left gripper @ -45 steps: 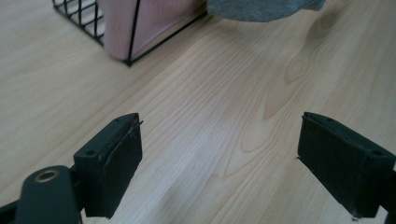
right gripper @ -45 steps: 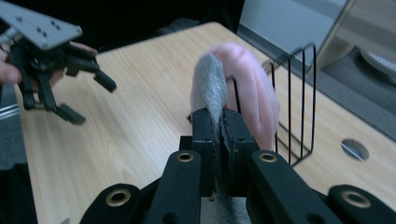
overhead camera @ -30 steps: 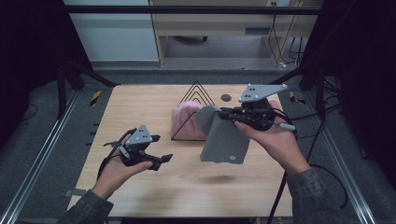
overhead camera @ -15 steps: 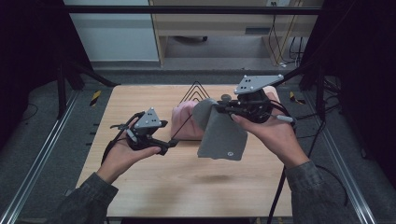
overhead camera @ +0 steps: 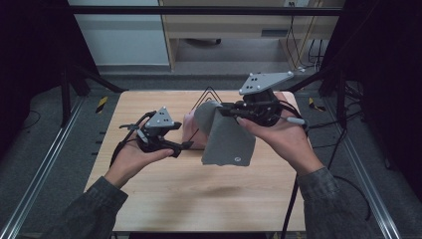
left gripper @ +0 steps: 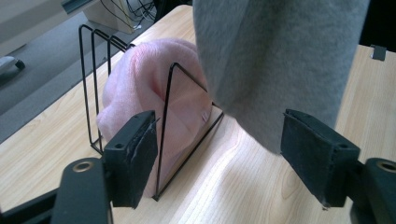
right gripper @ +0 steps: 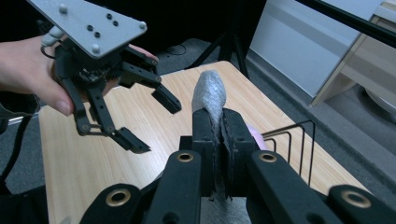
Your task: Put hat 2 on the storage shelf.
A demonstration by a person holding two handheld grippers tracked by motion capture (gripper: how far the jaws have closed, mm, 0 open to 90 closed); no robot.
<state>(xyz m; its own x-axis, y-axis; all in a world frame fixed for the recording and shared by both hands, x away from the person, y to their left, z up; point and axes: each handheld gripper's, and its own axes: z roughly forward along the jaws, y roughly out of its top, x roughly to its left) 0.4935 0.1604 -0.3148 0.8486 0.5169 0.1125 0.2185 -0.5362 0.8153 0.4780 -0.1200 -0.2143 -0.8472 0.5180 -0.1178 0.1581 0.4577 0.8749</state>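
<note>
— Where is the grey cloth (overhead camera: 228,142) now?

— Just right of centre in the high view, hanging in the air from the right gripper (overhead camera: 230,110), whose jaws are clamped tight on its top edge. In the right gripper view a rolled bit of the grey cloth (right gripper: 209,95) sticks up between the two pressed-together pads. A second ago it hung lower and nearer the bottom of the frame; it has since risen and shifted a little toward the upper right.

— And the other gripper?

— The left gripper (overhead camera: 185,145) sits left of centre, its jaws apart with nothing pinched between them. They have just been closing a little. A second ago it was down in the lower left; now it is higher and pointing at the cloth's lower edge. In the left gripper view the cloth (left gripper: 280,60) hangs in the upper right, close ahead of the pads; whether it brushes one I can't quite tell.

— What's behind?

— A pink knitted hat (left gripper: 154,98) stands in the black wire rack (left gripper: 95,88), at the upper middle of the wooden table (overhead camera: 199,199), unmoved.
</note>
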